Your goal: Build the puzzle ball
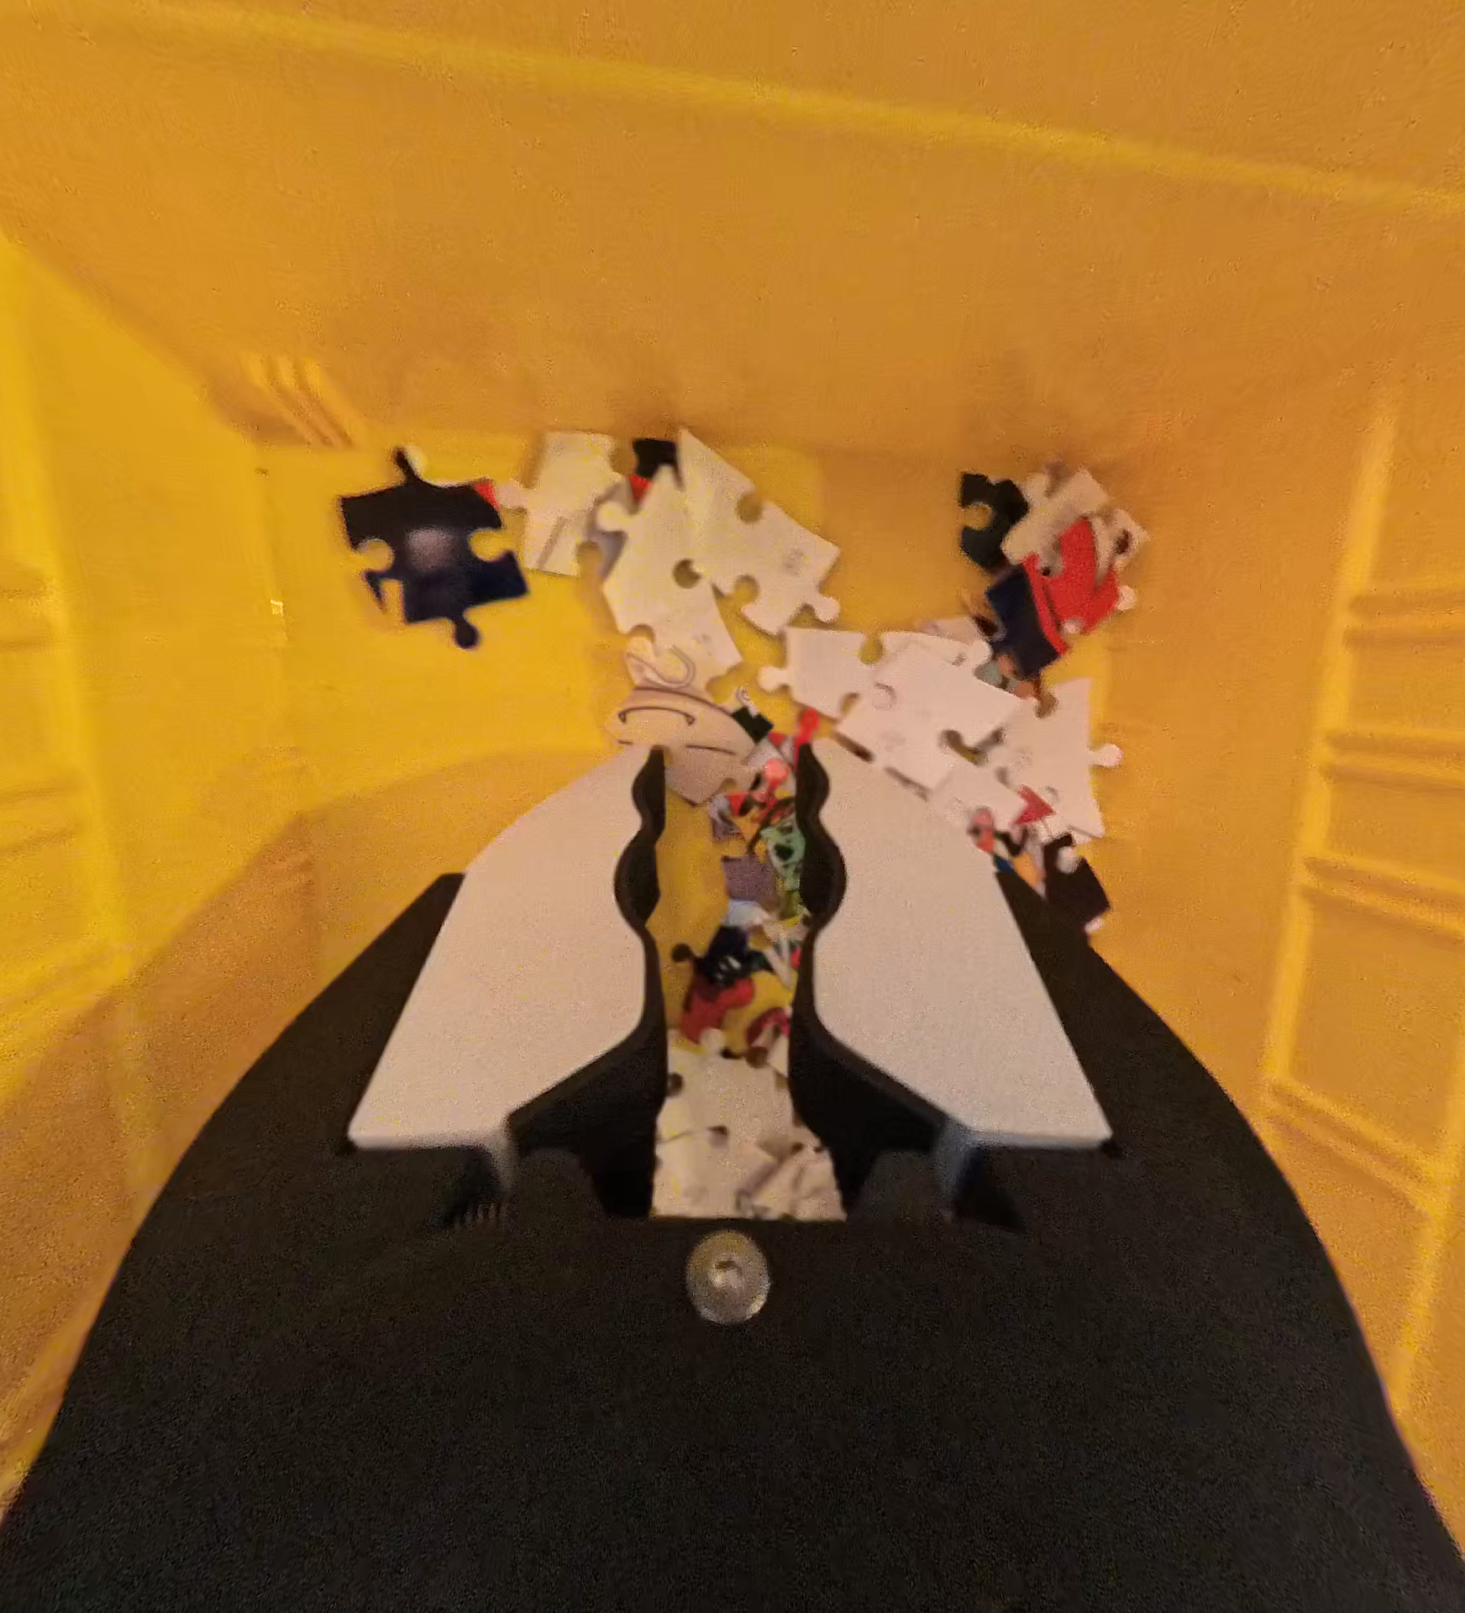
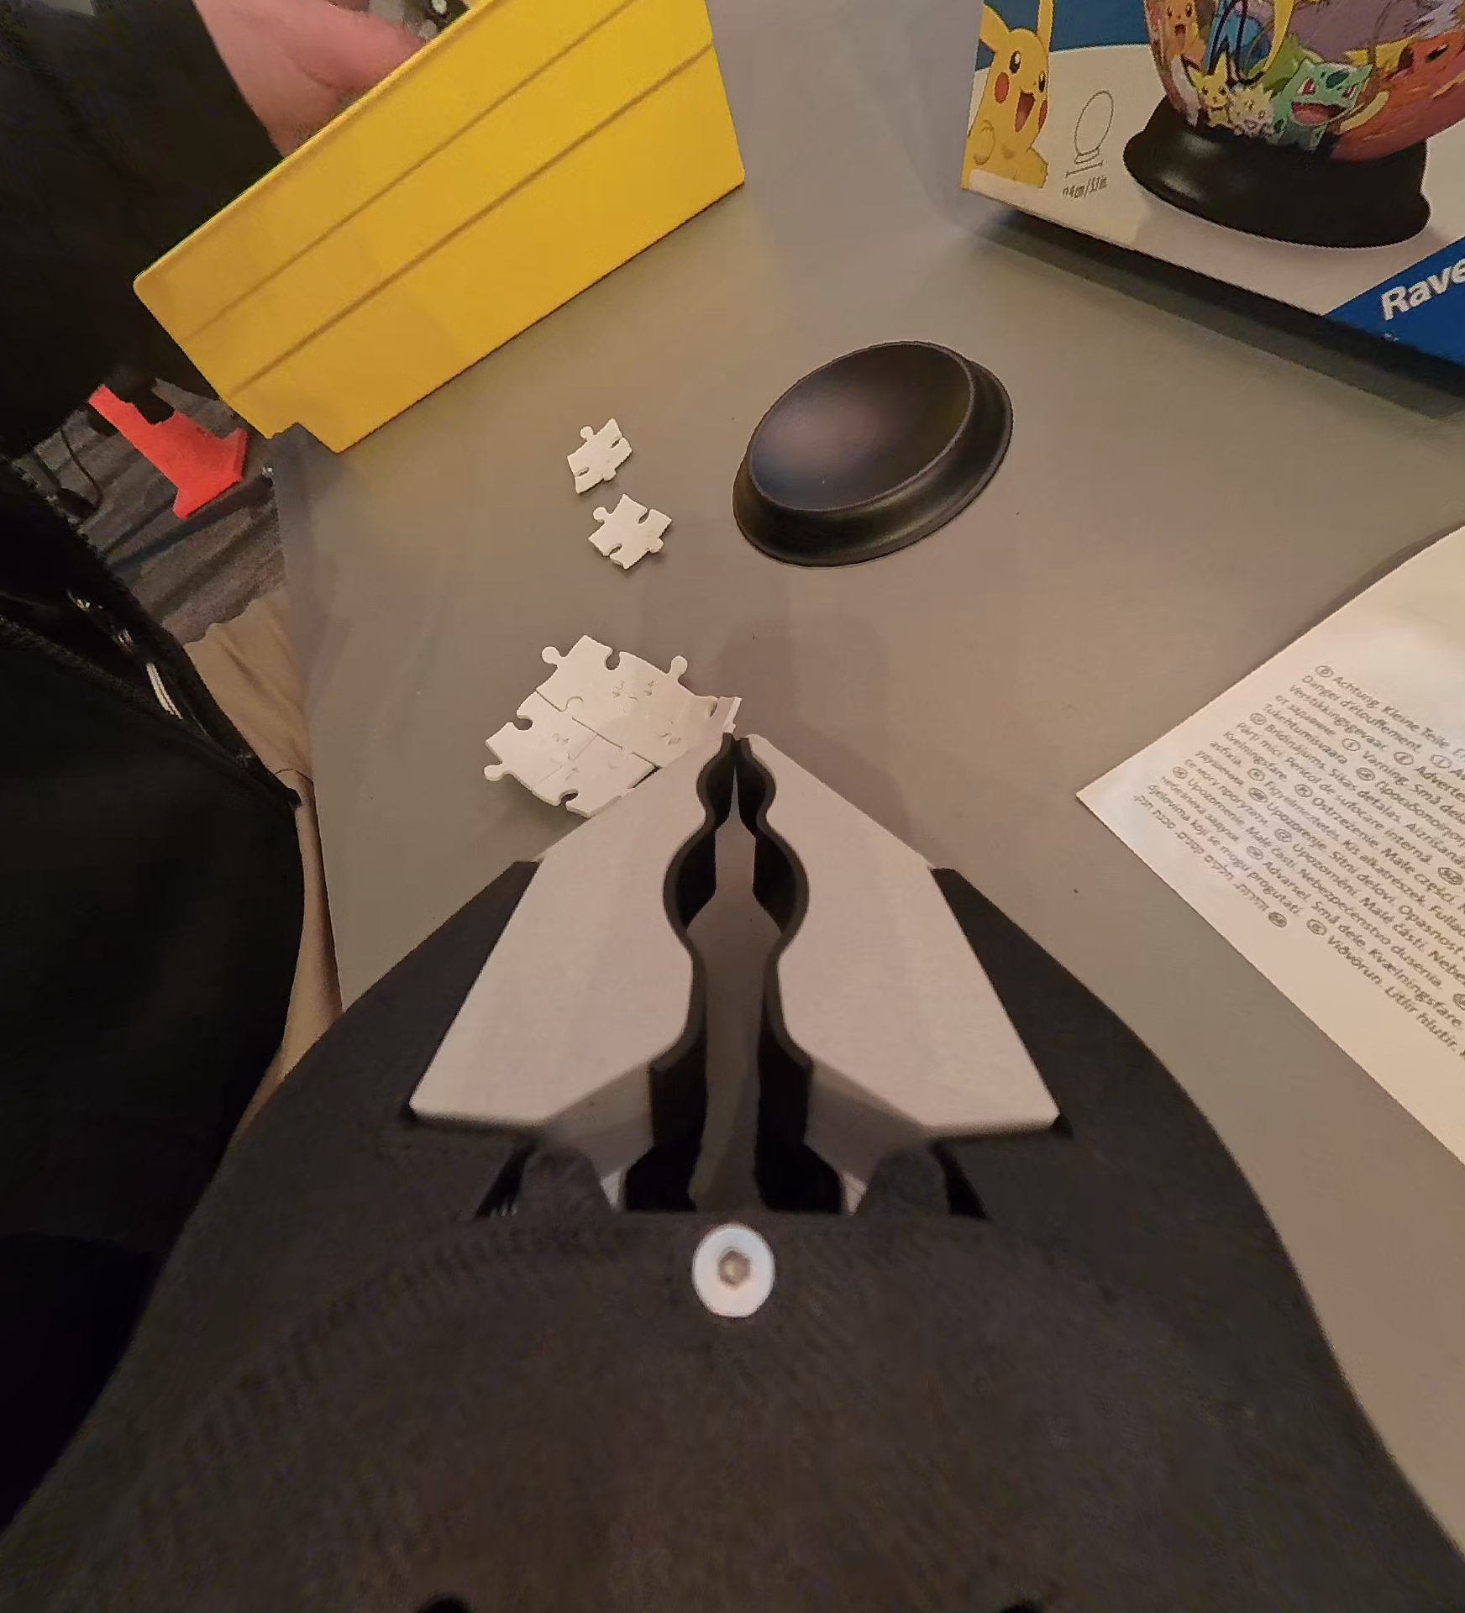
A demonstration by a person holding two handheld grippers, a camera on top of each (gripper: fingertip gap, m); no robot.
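My left gripper (image 1: 725,768) is open inside a yellow bin (image 1: 799,262), just above a heap of loose puzzle pieces (image 1: 912,707); some lie white side up, some show colour. A dark piece (image 1: 432,550) lies apart at the left. My right gripper (image 2: 733,742) is shut, its tips pinching the right edge of a patch of joined white-side-up pieces (image 2: 598,724) on the grey table (image 2: 886,698). The black ball stand (image 2: 873,454) sits beyond it. The left gripper is hidden inside the bin (image 2: 450,227) in the right wrist view.
Two loose white pieces (image 2: 598,454) (image 2: 629,530) lie between the bin and the stand. The puzzle box (image 2: 1279,131) stands at the back right. A printed leaflet (image 2: 1366,829) lies at the right. A person's dark sleeve (image 2: 57,785) fills the left edge. Spacing between my two grippers at the tips: around 45 cm.
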